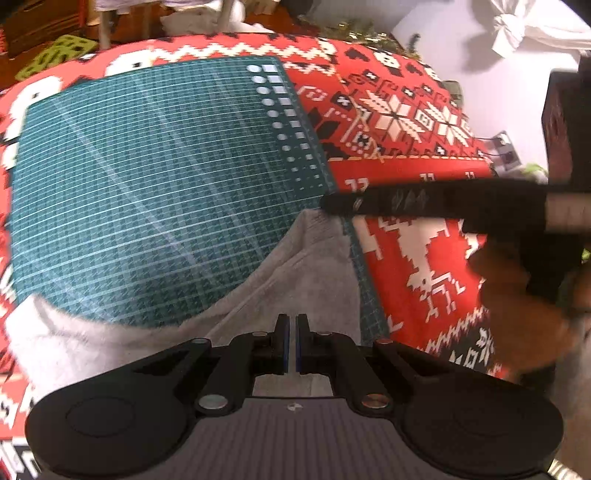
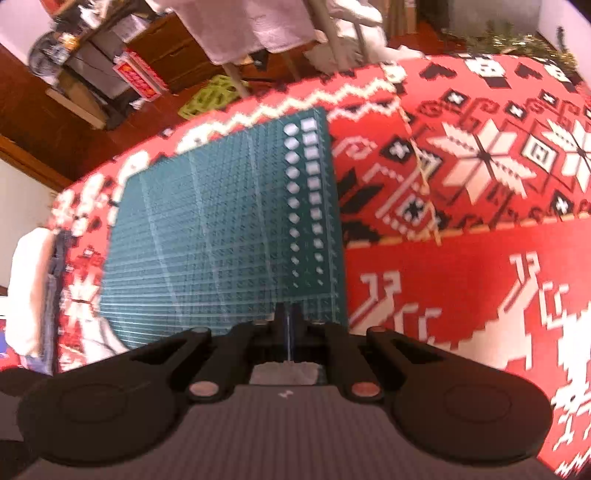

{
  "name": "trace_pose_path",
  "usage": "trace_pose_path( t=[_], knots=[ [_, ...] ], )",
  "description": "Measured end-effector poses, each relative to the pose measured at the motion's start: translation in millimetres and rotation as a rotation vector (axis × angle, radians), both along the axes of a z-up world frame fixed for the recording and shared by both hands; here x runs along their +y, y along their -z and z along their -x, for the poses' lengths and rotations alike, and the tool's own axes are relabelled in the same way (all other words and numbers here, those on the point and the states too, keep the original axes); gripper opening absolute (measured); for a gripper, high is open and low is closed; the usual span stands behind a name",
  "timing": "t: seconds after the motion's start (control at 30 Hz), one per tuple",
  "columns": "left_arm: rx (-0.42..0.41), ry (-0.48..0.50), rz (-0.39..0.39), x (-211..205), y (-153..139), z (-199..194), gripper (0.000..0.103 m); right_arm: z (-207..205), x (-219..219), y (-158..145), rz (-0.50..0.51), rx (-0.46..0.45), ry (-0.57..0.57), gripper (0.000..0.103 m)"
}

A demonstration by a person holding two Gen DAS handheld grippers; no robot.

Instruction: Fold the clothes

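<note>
A grey cloth (image 1: 280, 280) lies over the near edge of a green cutting mat (image 1: 155, 177). My left gripper (image 1: 291, 332) sits over the cloth, its jaws almost together, with grey fabric showing in the narrow slit. My right gripper (image 1: 328, 204) reaches in from the right and pinches the cloth's far corner, raised a little off the mat. In the right wrist view the right gripper (image 2: 290, 317) is shut, with a thin pale edge between its pads and grey cloth (image 2: 284, 371) just below. A hand (image 1: 517, 295) holds that gripper.
A red patterned tablecloth (image 1: 413, 258) covers the table around the mat (image 2: 221, 229). A white bundle (image 2: 27, 288) sits at the table's left edge. Beyond the far edge are a wooden floor, a green stool (image 2: 210, 98) and hanging white laundry (image 2: 255, 26).
</note>
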State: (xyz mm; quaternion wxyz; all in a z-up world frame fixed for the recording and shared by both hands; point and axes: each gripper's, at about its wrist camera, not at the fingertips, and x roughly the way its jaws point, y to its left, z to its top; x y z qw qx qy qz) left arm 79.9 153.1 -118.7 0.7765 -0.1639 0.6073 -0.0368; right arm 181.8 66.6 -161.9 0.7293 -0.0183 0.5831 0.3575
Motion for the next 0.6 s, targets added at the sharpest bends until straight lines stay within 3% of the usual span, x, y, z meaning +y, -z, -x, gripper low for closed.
trace_pose_path(
  t=[0.3, 0.47, 0.6],
  knots=[
    [0.025, -0.289, -0.047, 9.8, -28.3, 53.3, 0.002, 29.9, -4.1, -15.6, -0.025, 0.073, -0.193, 0.001],
    [0.018, -0.316, -0.036, 21.3, -33.2, 81.4, 0.002, 54.3, 15.4, -8.6, 0.033, 0.037, -0.281, 0.001],
    [0.039, -0.306, -0.009, 37.9, -20.8, 97.7, 0.002, 58.8, 33.1, 8.7, 0.097, 0.018, -0.264, 0.001]
  ],
)
